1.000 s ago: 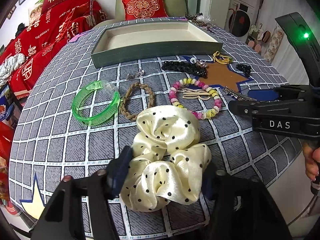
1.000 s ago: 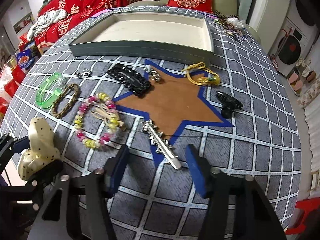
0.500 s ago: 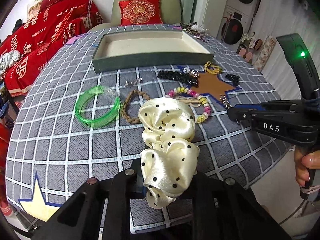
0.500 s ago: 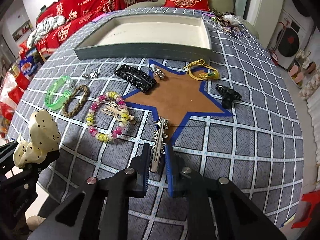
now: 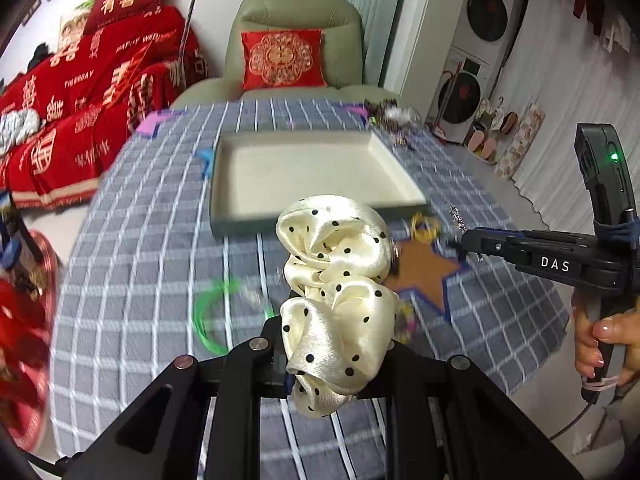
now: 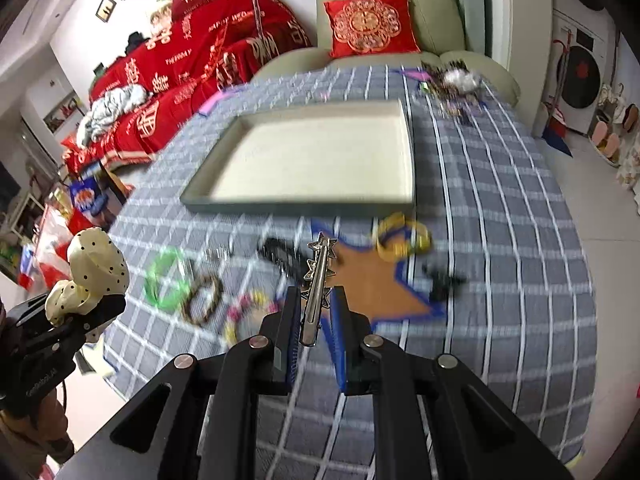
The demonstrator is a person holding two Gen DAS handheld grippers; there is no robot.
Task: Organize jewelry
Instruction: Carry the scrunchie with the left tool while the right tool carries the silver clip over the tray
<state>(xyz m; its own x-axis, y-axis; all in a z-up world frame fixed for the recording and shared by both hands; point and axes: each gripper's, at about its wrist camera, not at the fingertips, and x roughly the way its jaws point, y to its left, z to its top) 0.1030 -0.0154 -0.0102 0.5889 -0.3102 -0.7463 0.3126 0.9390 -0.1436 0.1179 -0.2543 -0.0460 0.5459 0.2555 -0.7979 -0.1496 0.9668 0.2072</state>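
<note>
My left gripper (image 5: 334,350) is shut on a cream satin scrunchie with black dots (image 5: 336,280), lifted above the checked tablecloth. In the right wrist view my right gripper (image 6: 316,312) is shut on a silver star-studded hair clip (image 6: 318,276), which sticks up and forward from the blue pads. The same scrunchie (image 6: 94,270) shows at the left of that view. A shallow grey tray with a cream floor (image 6: 406,152) lies farther back on the table. The tray (image 5: 224,184) also lies ahead of the scrunchie in the left wrist view.
On the cloth lie a green bangle (image 6: 164,280), a braided brown bracelet (image 6: 202,298), a pink and yellow bead bracelet (image 6: 244,314), a black clip (image 6: 282,254), yellow cord (image 6: 402,236) and a black claw clip (image 6: 440,280) around a brown star patch (image 6: 376,284). An armchair (image 6: 384,12) stands beyond.
Both grippers closed, the left on the scrunchie and the right on the silver clip, then both lifted their loads off the table and tilted toward the tray.
</note>
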